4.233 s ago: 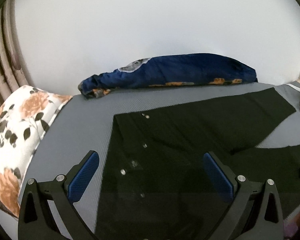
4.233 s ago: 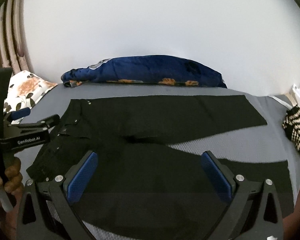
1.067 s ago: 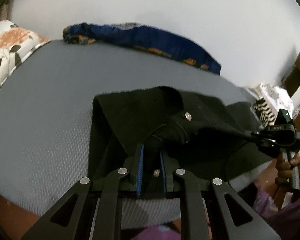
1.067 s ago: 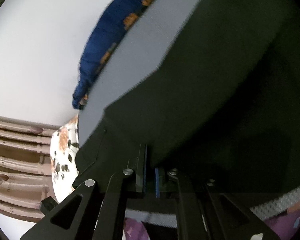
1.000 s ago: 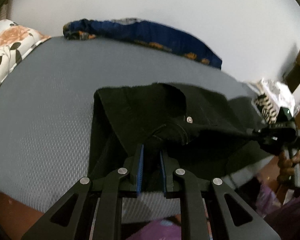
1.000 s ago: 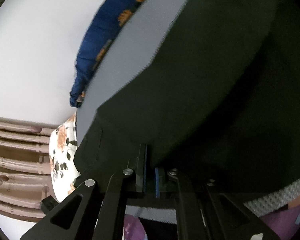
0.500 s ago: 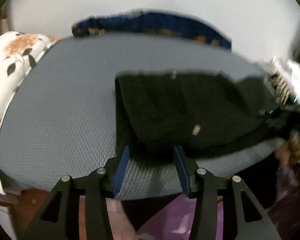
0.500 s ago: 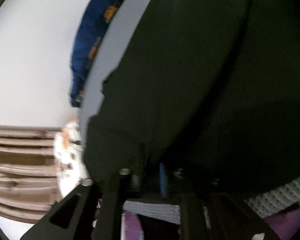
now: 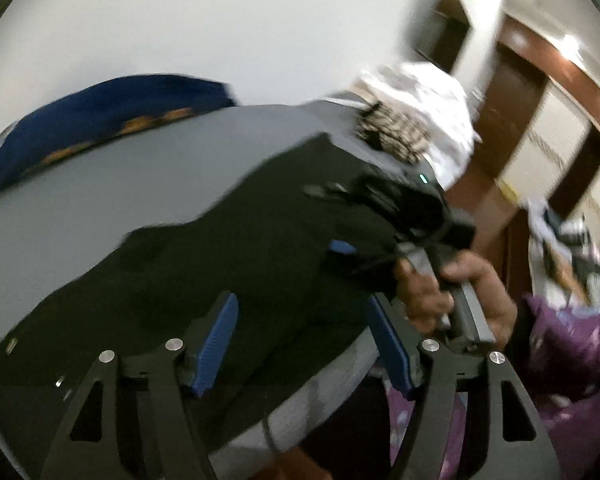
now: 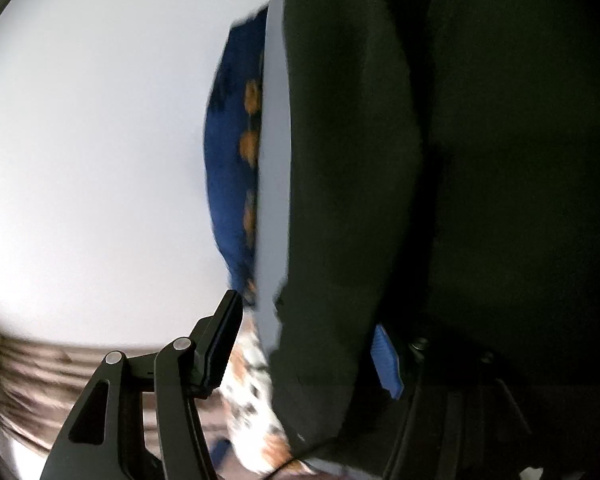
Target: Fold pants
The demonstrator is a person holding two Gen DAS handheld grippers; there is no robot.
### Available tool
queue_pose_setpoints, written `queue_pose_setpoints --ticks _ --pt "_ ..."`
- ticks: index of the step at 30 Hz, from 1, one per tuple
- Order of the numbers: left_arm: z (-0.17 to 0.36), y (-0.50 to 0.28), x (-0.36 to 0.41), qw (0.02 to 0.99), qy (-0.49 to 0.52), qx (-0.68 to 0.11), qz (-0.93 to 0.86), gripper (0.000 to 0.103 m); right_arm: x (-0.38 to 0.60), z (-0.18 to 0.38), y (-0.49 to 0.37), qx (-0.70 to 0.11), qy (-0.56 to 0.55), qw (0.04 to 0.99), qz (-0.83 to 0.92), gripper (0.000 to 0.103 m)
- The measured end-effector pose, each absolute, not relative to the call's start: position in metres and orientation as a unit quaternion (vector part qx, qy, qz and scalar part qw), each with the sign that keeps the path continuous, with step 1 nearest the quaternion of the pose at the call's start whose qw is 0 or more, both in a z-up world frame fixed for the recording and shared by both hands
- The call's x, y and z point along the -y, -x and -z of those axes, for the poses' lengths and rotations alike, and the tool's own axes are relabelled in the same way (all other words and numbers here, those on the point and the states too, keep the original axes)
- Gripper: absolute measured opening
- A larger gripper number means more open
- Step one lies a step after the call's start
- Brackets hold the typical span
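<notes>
The black pants [image 9: 228,248] lie folded lengthwise on the grey bed [image 9: 80,192], near its front edge. My left gripper [image 9: 304,344] is open and empty just above the pants' near edge. My right gripper [image 9: 340,248] shows in the left wrist view, held in a hand at the pants' right end. In the right wrist view my right gripper [image 10: 308,344] is open, rolled on its side, with the pants [image 10: 440,160] filling the frame; cloth lies between the jaws but is not clamped.
A blue floral blanket [image 9: 100,112] lies along the far wall. A striped cloth [image 9: 396,136] and white items sit at the bed's right end. A floral pillow [image 10: 256,412] lies at the left end. A brown door frame [image 9: 512,128] stands to the right.
Both grippers, shut on the pants a second ago, have opened and let go. The left gripper has swung to the right. The right gripper has rolled further sideways.
</notes>
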State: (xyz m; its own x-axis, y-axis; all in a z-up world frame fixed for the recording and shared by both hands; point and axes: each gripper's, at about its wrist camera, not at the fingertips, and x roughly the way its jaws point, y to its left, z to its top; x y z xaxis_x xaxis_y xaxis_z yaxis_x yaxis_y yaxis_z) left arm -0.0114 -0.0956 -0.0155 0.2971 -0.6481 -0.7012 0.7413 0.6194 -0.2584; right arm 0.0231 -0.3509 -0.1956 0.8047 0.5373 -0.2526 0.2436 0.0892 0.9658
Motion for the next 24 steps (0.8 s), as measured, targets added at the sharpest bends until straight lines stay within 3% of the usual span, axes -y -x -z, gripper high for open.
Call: queue_pose_setpoints --ticks 7,17,19,20,21,24 --pt "0.050 0.006 0.152 0.775 -0.077 -0.440 0.447 0.068 0.404 0.179 -0.045 -0.273 -0.647 0.707 -0.089 0.059" --pt "0.069 -0.008 0.168 0.767 -0.012 -0.459 0.448 0.066 0.471 0.168 -0.075 -0.278 -0.623 0.728 -0.067 0.057" --pt "0.068 -0.004 0.179 0.770 -0.014 -0.450 0.452 0.061 0.470 0.165 -0.078 -0.286 -0.609 0.736 -0.073 0.044" --pt "0.069 -0.004 0.184 0.771 -0.019 -0.450 0.450 0.055 0.469 0.164 -0.075 -0.297 -0.594 0.743 -0.076 0.021" --pt "0.070 -0.004 0.188 0.770 -0.024 -0.454 0.447 0.052 0.467 0.160 -0.073 -0.306 -0.579 0.752 -0.077 0.009" --pt "0.071 -0.008 0.192 0.754 0.022 -0.479 0.450 0.049 0.466 0.148 -0.069 -0.300 -0.559 0.768 -0.086 0.008"
